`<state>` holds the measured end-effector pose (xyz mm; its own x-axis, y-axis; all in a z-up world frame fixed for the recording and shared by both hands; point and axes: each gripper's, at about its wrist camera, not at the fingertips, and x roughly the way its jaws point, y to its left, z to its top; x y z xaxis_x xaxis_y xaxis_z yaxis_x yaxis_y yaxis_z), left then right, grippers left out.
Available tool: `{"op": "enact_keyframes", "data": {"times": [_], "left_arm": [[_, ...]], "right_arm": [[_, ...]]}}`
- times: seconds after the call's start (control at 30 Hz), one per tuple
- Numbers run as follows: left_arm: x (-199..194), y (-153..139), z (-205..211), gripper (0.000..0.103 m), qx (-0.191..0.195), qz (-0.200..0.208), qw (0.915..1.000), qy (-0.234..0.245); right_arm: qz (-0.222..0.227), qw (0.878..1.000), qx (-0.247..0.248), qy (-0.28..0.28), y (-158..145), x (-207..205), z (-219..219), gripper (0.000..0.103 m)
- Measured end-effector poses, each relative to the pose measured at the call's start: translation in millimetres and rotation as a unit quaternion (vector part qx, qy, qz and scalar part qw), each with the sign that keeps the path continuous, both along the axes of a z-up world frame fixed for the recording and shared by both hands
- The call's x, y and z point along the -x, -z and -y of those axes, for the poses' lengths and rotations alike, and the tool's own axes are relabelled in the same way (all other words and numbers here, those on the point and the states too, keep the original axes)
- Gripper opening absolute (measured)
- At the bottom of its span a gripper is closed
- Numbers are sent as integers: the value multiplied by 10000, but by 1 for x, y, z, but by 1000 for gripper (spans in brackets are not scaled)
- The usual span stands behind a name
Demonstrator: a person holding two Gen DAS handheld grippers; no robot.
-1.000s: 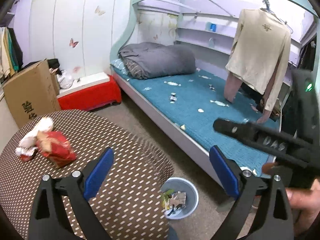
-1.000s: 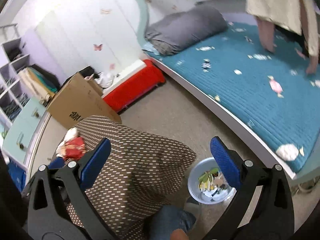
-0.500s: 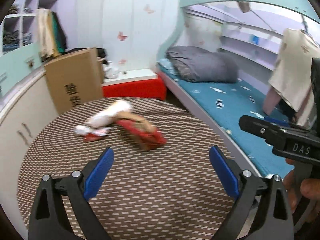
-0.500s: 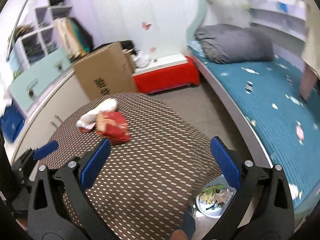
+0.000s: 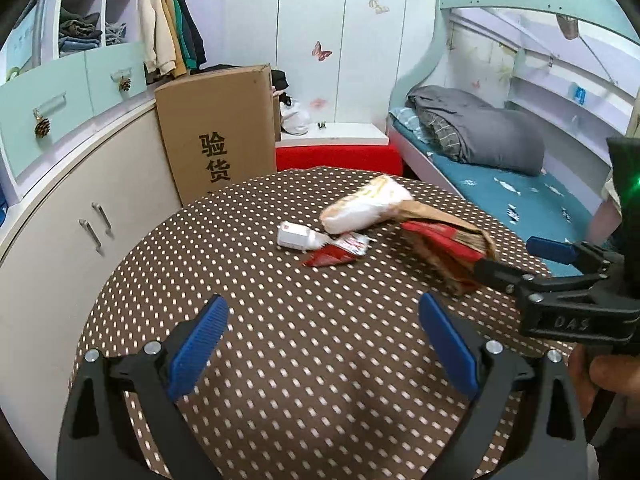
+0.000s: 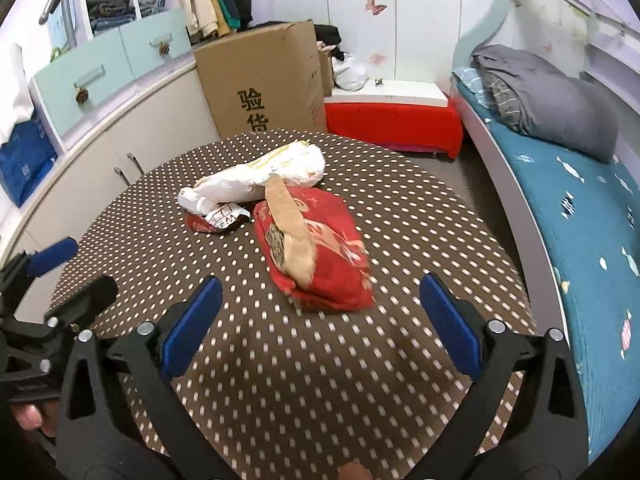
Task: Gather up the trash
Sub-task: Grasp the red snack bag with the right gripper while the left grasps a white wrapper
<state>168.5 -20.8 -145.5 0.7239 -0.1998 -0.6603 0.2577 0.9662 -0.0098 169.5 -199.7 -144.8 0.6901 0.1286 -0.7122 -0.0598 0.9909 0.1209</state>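
Red bag (image 6: pixel 316 250) lies dead ahead of the wide-open, empty right hand-held gripper (image 6: pixel 320 320), long axis running away; left hand-held gripper (image 5: pixel 324 340), likewise agape and empty, sits farther off.

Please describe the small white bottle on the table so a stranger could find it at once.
On the round dotted table lies a trash pile. The white bottle lies at its left edge, beside the white bag. It is the smallest white piece.
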Motion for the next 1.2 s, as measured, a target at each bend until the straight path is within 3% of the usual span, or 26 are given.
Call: {"op": "enact_keyframes", "data": {"times": [0.13, 0.23, 0.3, 0.37, 0.47, 0.53, 0.6, 0.73, 1.0, 1.2], "left_arm": [[-23, 7, 9, 94, -80, -35, 9999, 118], [-46, 17, 18, 94, -205, -113, 9994, 248], [-60, 26, 29, 94, -378, -188, 9985, 343], [-74, 36, 39, 94, -541, -313, 9970, 456], [-91, 48, 51, 94, -850, -429, 9940, 535], [-101, 54, 56, 81, -920, -518, 9924, 639], [-106, 56, 58, 53, -820, -605, 9920, 742], [-101, 52, 60, 30, -600, -752, 9918, 844], [-53, 41, 54, 29, -97, -725, 9934, 885], [-15, 29, 50, 29, 6, -600, 9938, 932]], "right_arm": [[-42, 9999, 154, -6, 8, -20, -4, 83], [-148, 9997, 165, -36, 16, -31, -3, 51], [-102, 9996, 265, 57, 15, -29, 2, 37], [-87, 9998, -137, 113, 12, -23, 16, 34], [11, 9990, -321, 311, 7, -9, 35, 32], [63, 9979, -517, 390, 2, 5, 49, 31], [111, 9971, -608, 433, -1, 18, 59, 31], [163, 9956, -689, 607, -5, 37, 71, 31], [211, 9939, -779, 757, -5, 67, 77, 31], [211, 9929, -827, 828, -4, 89, 78, 31]]}}
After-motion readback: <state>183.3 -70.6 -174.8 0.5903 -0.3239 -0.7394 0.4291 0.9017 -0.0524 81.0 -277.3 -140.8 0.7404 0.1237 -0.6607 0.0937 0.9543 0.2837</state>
